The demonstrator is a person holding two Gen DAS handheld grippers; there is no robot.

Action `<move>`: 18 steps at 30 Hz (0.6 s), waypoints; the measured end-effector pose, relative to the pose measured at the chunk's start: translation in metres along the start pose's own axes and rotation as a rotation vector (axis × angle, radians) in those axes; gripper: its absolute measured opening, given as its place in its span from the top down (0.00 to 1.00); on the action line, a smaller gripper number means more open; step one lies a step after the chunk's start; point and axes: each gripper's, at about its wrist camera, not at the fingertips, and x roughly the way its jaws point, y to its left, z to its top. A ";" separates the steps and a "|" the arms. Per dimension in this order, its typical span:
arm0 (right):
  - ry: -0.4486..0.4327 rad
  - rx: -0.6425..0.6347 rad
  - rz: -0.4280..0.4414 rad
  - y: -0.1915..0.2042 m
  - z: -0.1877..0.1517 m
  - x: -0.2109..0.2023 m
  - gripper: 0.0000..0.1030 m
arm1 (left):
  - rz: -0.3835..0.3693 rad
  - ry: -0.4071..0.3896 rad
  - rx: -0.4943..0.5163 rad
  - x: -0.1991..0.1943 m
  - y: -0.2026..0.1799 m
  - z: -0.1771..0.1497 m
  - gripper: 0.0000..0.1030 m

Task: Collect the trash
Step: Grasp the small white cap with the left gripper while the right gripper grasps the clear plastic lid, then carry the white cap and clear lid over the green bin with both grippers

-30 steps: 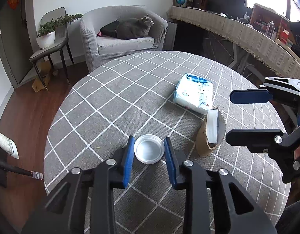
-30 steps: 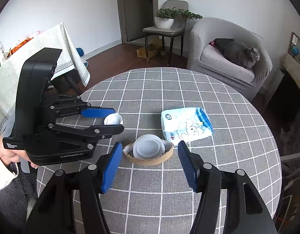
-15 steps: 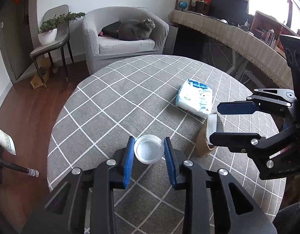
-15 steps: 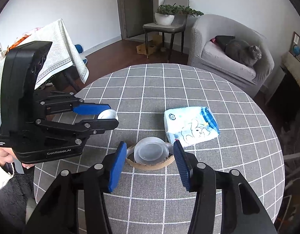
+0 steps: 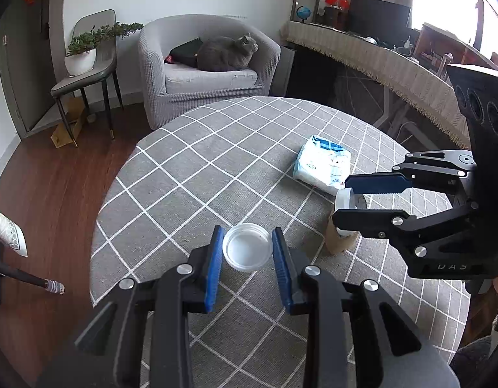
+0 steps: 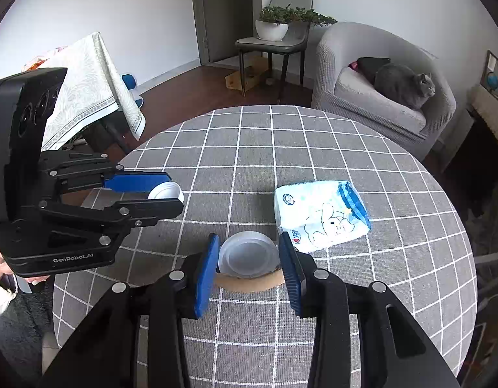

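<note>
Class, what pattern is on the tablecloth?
The tablecloth is grey with a white grid, clearest in the right wrist view.

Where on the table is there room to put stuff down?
The far half of the checked table, toward the armchair, is bare. So is the edge right of the tissue pack. The near middle is crowded: white lid, cardboard cup, and both grippers.

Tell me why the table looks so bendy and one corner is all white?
Left wrist view: the fisheye lens bulges the grey checked round table, and window glare whitens the top right corner. Right wrist view: the same bulge, dark corners, even light, nothing blurred.
</note>
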 end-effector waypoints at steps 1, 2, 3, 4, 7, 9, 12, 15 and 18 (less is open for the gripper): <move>-0.003 0.002 -0.002 0.000 0.001 0.000 0.63 | 0.001 -0.001 -0.001 -0.001 0.001 0.000 0.68; -0.007 0.005 -0.005 0.000 0.002 -0.001 0.63 | 0.003 -0.002 -0.002 -0.002 0.003 0.000 0.68; -0.013 0.010 -0.006 0.001 0.003 -0.002 0.63 | 0.006 -0.002 -0.004 -0.003 0.005 0.000 0.68; -0.022 0.014 -0.007 0.002 0.005 -0.003 0.63 | 0.008 -0.002 -0.006 -0.005 0.007 0.000 0.68; -0.040 0.015 -0.011 0.005 0.012 -0.005 0.63 | 0.014 -0.005 -0.009 -0.009 0.011 -0.002 0.68; -0.050 0.011 -0.009 0.008 0.015 -0.005 0.63 | 0.016 -0.006 -0.010 -0.012 0.014 -0.003 0.68; -0.065 0.008 -0.008 0.013 0.021 -0.006 0.63 | 0.021 -0.008 -0.011 -0.017 0.019 -0.006 0.68; -0.084 0.007 -0.002 0.020 0.025 -0.010 0.63 | 0.024 -0.012 -0.021 -0.024 0.024 -0.009 0.68; -0.096 0.009 0.006 0.029 0.030 -0.013 0.63 | 0.022 -0.028 -0.037 -0.036 0.031 -0.013 0.68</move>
